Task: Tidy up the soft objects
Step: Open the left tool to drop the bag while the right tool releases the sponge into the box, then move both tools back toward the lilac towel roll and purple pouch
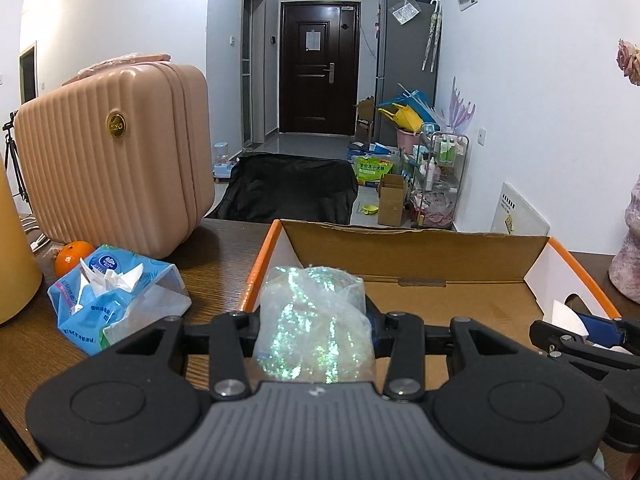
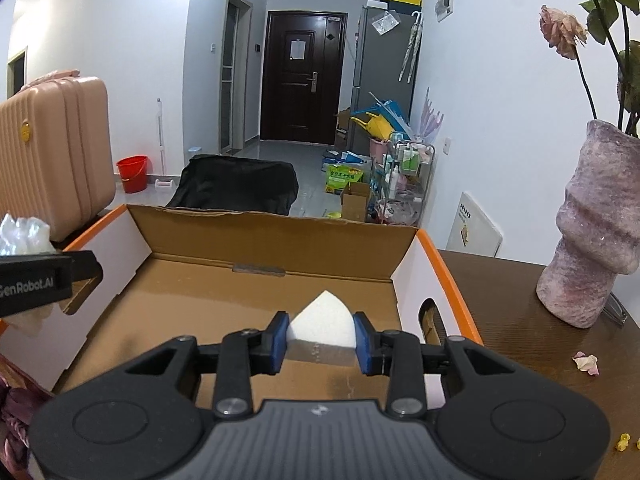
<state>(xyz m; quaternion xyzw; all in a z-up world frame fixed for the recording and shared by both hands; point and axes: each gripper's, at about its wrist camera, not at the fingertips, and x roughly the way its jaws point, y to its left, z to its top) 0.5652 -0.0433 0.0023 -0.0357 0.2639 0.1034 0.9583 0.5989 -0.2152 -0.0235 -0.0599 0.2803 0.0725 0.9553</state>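
An open cardboard box (image 1: 460, 296) with orange-edged white walls sits on the dark wooden table; it also shows in the right wrist view (image 2: 248, 288). My left gripper (image 1: 314, 320) is shut on a glittery clear plastic bundle (image 1: 316, 320) over the box's left edge. My right gripper (image 2: 322, 340) is shut on a white foam wedge (image 2: 324, 322) held above the box floor. The right gripper also shows in the left wrist view (image 1: 584, 330) with the foam (image 1: 564, 316). The left gripper (image 2: 44, 276) and its bundle (image 2: 24, 234) show at the left of the right wrist view.
A blue tissue pack (image 1: 116, 300), an orange (image 1: 74, 262) and a pink ribbed suitcase (image 1: 116, 160) stand left of the box. A yellow object (image 1: 16, 264) is at the far left. A purple vase (image 2: 588, 236) with dried roses stands right of the box. Petals (image 2: 586, 362) lie on the table.
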